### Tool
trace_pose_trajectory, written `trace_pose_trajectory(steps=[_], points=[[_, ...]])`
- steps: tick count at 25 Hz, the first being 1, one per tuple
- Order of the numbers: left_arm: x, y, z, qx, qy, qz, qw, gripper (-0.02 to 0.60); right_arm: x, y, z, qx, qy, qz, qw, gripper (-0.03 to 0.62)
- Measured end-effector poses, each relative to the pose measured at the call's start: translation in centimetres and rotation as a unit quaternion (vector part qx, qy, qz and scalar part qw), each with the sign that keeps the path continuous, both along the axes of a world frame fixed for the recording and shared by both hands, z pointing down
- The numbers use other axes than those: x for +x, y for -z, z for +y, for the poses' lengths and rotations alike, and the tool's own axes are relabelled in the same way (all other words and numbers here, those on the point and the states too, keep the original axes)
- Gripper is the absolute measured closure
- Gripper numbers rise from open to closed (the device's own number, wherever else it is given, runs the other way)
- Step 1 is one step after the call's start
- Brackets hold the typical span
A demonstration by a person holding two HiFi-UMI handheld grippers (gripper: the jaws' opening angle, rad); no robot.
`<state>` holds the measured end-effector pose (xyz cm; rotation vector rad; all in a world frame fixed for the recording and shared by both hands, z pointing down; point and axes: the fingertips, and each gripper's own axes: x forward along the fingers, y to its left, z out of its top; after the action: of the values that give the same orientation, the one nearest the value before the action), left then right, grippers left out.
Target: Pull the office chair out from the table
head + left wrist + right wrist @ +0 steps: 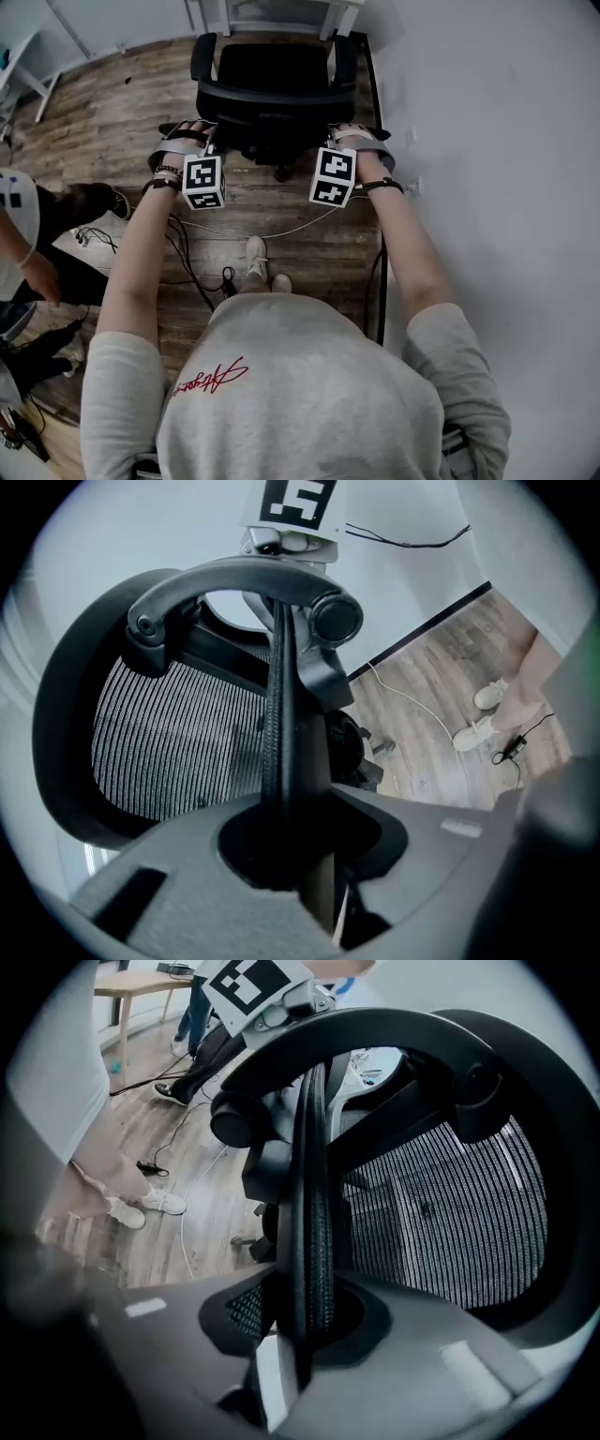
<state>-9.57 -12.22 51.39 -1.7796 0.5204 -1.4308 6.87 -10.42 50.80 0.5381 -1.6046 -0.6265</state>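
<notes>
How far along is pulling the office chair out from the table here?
Done: both grips are made, left gripper and right gripper shut on the backrest rim of the office chair. In hand: the pull. Left: the seat front lies close to the table, so more backing off seems needed.

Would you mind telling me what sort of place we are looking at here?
Probably an office or lab workroom: a black mesh office chair stands at a white table, and loose cables trail across the wood-plank floor.
</notes>
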Motion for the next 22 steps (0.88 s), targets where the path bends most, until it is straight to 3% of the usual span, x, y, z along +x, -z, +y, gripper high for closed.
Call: trace_pose_trajectory(steps=[22], points=[[0.2, 0.2, 5.1, 0.004, 0.004, -0.001, 1.0000, 0.512, 0.3, 0.2, 5.0, 0.002, 0.008, 0.000, 1.000, 0.514]])
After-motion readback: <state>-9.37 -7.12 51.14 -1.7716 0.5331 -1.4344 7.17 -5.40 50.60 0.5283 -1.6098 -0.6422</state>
